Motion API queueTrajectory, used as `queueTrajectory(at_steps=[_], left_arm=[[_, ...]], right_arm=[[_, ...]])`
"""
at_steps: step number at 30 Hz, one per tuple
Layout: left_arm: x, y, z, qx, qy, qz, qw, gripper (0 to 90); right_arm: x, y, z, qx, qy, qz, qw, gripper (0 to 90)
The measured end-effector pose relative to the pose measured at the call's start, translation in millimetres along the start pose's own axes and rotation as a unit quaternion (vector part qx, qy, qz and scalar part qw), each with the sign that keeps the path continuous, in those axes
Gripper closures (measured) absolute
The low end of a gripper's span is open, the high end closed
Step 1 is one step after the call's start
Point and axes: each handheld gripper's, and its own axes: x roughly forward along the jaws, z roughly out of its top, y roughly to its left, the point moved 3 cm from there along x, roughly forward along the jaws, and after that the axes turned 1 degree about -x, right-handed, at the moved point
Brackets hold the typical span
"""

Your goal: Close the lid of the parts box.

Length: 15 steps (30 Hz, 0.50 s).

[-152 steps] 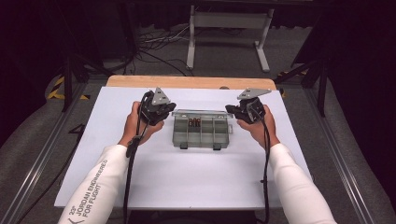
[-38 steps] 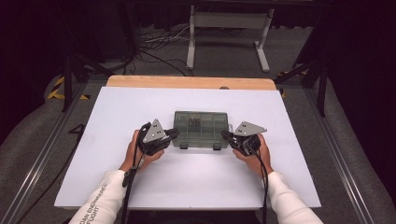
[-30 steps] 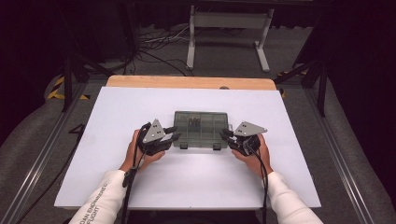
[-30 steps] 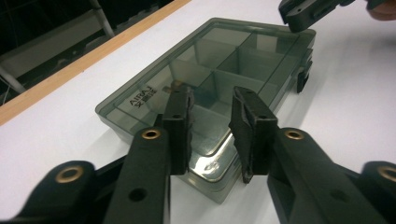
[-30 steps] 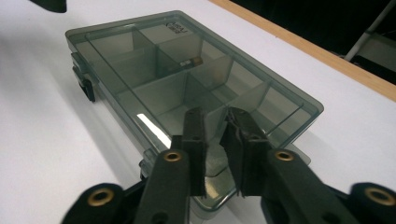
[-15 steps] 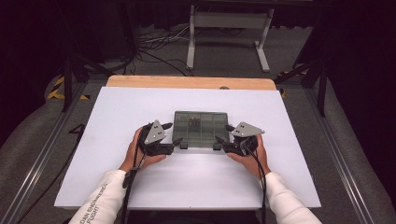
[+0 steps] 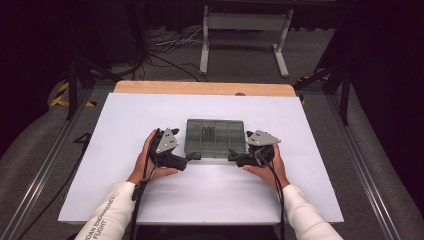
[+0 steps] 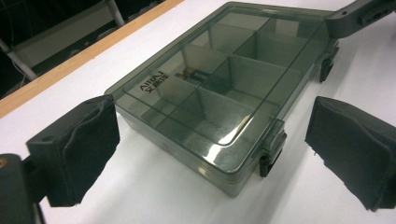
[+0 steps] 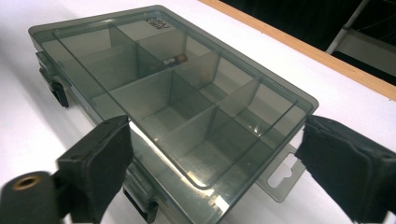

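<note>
Left gripper [image 7: 192,157] and right gripper [image 7: 234,156], jaws just opened and holding nothing, flank the near corners of a closed smoky plastic compartment box [image 7: 215,135] lying flat mid-table [image 7: 125,120]. It looks light, rigid and slippery; best gripped by its side walls, clear of the latches [image 8: 272,148]. Open table all around

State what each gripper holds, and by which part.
Nothing. Both grippers, left and right, have just opened beside the closed box; their fingers stand clear.
</note>
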Motion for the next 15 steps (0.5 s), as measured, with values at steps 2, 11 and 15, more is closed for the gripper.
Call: queueTrajectory(at_steps=[2, 11, 15], left_arm=[[-0.9, 0.0, 0.5, 0.0, -0.003, -0.001, 1.0, 2.6], [-11.7, -2.9, 6.8, 0.024, -0.022, 0.009, 0.9994, 3.4], [-16.1, -4.1, 8.7, 0.024, -0.029, 0.009, 0.9993, 3.4]], right_arm=[[0.1, 1.2, 0.4, 0.003, -0.002, 0.007, 1.0, 7.3], [-6.4, -0.2, 3.1, 0.003, -0.004, 0.005, 1.0, 7.9], [-10.9, -0.2, 5.2, 0.001, -0.011, 0.0, 0.9999, 8.2]])
